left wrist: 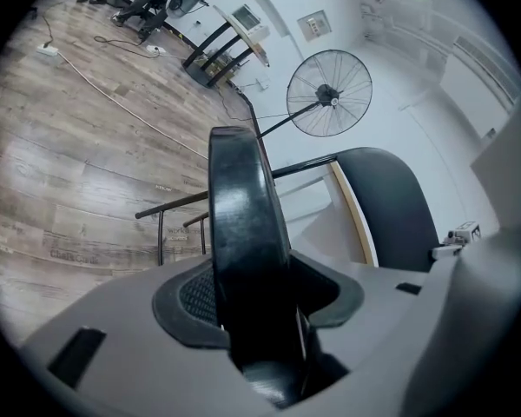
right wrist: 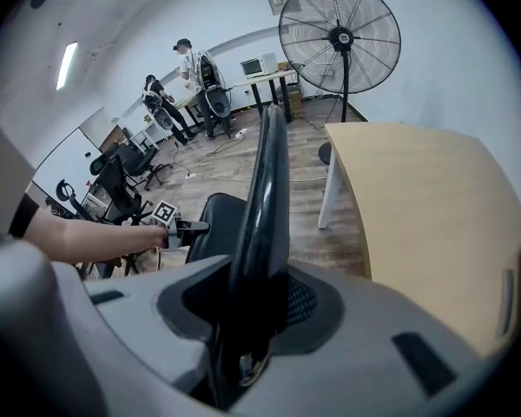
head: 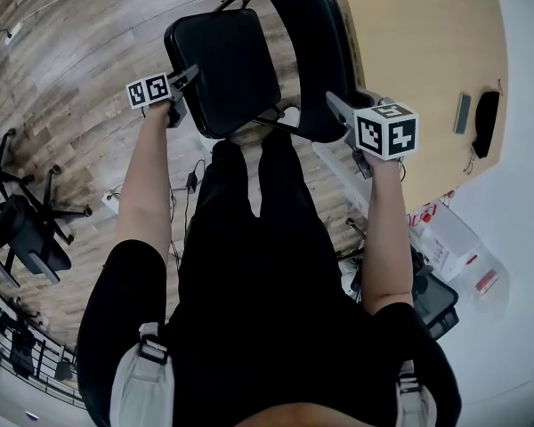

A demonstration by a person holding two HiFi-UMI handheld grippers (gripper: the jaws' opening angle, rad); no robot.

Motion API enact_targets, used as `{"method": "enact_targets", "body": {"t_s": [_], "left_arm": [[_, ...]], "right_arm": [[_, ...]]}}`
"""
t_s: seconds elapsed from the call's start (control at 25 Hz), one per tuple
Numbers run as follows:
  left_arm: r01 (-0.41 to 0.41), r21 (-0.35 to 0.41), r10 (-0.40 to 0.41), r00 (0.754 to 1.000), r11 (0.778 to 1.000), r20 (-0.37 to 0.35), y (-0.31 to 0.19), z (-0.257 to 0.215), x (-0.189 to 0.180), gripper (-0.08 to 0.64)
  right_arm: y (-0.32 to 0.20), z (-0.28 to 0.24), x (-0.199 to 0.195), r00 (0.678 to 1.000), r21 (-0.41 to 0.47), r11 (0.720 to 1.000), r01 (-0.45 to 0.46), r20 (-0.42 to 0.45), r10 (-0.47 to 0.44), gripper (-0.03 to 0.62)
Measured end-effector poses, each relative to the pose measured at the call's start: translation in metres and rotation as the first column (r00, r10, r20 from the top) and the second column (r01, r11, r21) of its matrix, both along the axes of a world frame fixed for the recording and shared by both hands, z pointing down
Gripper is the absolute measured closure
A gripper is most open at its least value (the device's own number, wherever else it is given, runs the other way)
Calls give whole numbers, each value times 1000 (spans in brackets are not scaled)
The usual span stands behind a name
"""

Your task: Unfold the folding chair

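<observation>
A black folding chair stands in front of me, partly opened. Its padded seat (head: pixel 224 65) tilts up on the left and its curved backrest (head: pixel 313 52) rises on the right. My left gripper (head: pixel 193 74) is shut on the seat's side edge; in the left gripper view that edge (left wrist: pixel 241 233) runs up between the jaws, with the backrest (left wrist: pixel 391 207) beyond. My right gripper (head: pixel 335 104) is shut on the backrest's side edge (right wrist: pixel 262 207). In the right gripper view the seat (right wrist: pixel 210 224) and the left gripper (right wrist: pixel 187 227) show lower left.
A light wooden table (head: pixel 418 69) stands close to the chair's right, also seen as the table (right wrist: pixel 425 215). A large standing fan (right wrist: pixel 339 36) is beyond it. Office chairs (head: pixel 27 229) sit at the left on the wood floor. People (right wrist: pixel 191 85) stand far back.
</observation>
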State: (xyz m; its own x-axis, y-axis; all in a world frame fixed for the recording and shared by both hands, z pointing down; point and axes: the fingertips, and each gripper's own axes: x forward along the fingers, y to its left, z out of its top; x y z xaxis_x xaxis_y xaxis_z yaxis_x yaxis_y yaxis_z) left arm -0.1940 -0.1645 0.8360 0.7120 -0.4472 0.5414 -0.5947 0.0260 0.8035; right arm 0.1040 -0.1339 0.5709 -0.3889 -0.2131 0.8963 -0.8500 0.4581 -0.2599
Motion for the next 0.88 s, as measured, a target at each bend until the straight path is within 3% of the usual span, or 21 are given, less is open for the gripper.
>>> {"method": "enact_targets", "body": {"t_s": [0.88], "left_arm": [[9,43,-2,989,999,-147,13,70,-43,341]], "right_arm": [[-22,53,48,988,-37,999,-30,153,35,479]]}}
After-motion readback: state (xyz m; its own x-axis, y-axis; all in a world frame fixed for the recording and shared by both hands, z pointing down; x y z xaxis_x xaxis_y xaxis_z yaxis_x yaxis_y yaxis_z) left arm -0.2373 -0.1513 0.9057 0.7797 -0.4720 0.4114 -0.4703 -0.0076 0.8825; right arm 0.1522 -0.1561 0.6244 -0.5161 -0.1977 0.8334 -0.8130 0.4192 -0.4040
